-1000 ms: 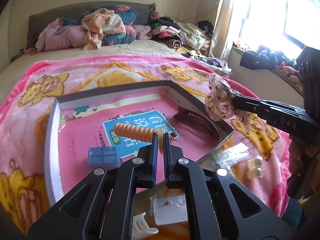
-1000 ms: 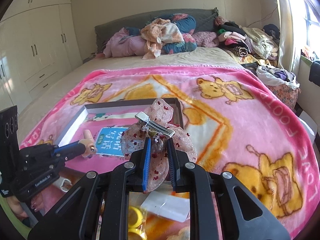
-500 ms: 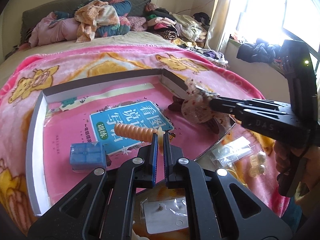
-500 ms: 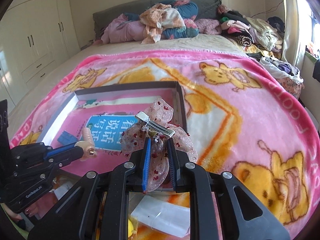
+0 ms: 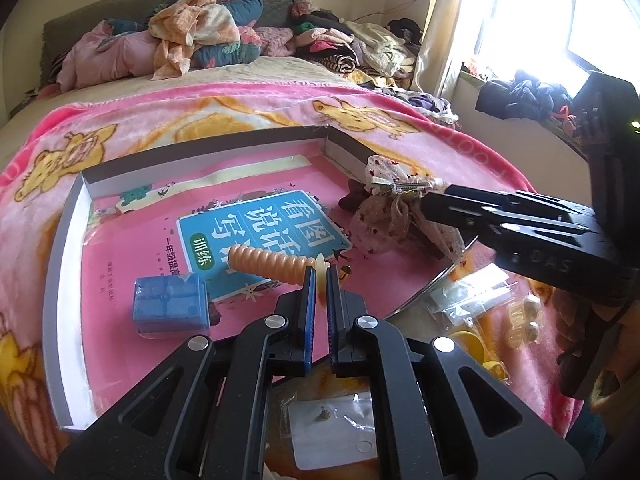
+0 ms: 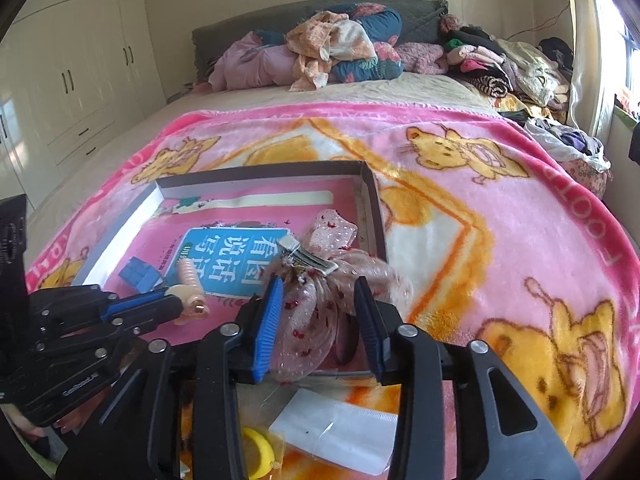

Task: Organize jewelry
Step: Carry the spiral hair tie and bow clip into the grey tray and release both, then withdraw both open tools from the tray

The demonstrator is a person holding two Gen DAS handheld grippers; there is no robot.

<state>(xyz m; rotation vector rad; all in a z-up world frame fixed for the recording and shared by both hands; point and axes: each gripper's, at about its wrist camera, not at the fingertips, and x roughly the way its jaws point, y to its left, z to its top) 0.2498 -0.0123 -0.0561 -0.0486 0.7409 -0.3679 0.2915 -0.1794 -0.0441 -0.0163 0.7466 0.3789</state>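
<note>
A shallow grey box [image 5: 200, 148] [image 6: 260, 170] lies on the pink blanket with a pink book inside. My left gripper [image 5: 318, 276] [image 6: 188, 304] is shut on an orange ribbed hair clip [image 5: 268, 262] [image 6: 188, 276], held just above the book. At the box's right side, my right gripper [image 6: 320, 292] [image 5: 432, 200] has its jaws opening. A sheer red-dotted bow hair clip [image 6: 320, 280] [image 5: 384, 216] sits loosely between them, the pads apart from it. A blue little box [image 5: 170, 304] [image 6: 138, 274] rests in the grey box. A dark claw clip [image 5: 352, 200] peeks out behind the bow.
Clear packets with small jewelry [image 5: 468, 300] [image 5: 332, 428] and yellow pieces [image 6: 258, 452] lie on the blanket in front of the box. Piled clothes [image 6: 332, 52] fill the head of the bed. A wardrobe [image 6: 80, 72] stands at the left, a window [image 5: 560, 8] at the right.
The right gripper has sunk toward the box's right side with the bow, and its jaws have spread apart. The left gripper keeps its hold on the orange clip.
</note>
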